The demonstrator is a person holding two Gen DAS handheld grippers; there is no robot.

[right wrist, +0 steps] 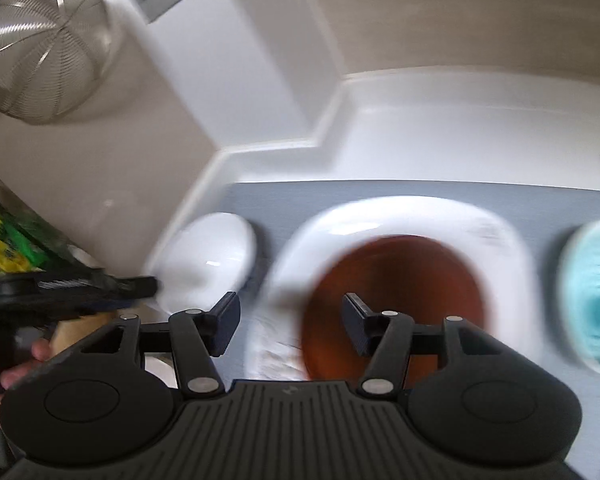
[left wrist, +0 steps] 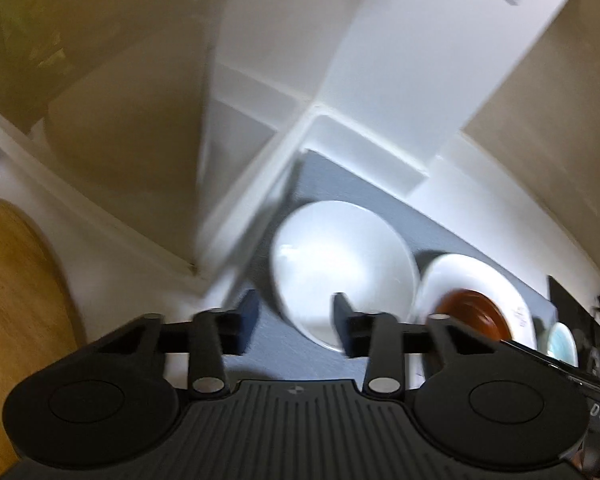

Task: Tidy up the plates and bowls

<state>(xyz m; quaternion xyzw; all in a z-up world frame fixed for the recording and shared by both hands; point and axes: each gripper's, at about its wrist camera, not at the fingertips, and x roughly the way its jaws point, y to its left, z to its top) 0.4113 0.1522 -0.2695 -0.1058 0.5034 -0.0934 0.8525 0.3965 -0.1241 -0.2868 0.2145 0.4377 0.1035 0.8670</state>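
Two grippers hover over a grey mat [right wrist: 268,200] on the white bench, both with jaws spread and nothing between them. The right gripper [right wrist: 290,322] hangs above the near edge of the mat, over a brown bowl [right wrist: 396,280] that sits inside a white plate [right wrist: 496,224]. The left gripper [left wrist: 294,322] is at the mat's left end, just in front of a white bowl [left wrist: 340,260]. Beside the plate toward the mat's right end lies a light blue bowl [right wrist: 596,300]. Farther back, a wire mesh strainer [right wrist: 44,40] hangs against the wall.
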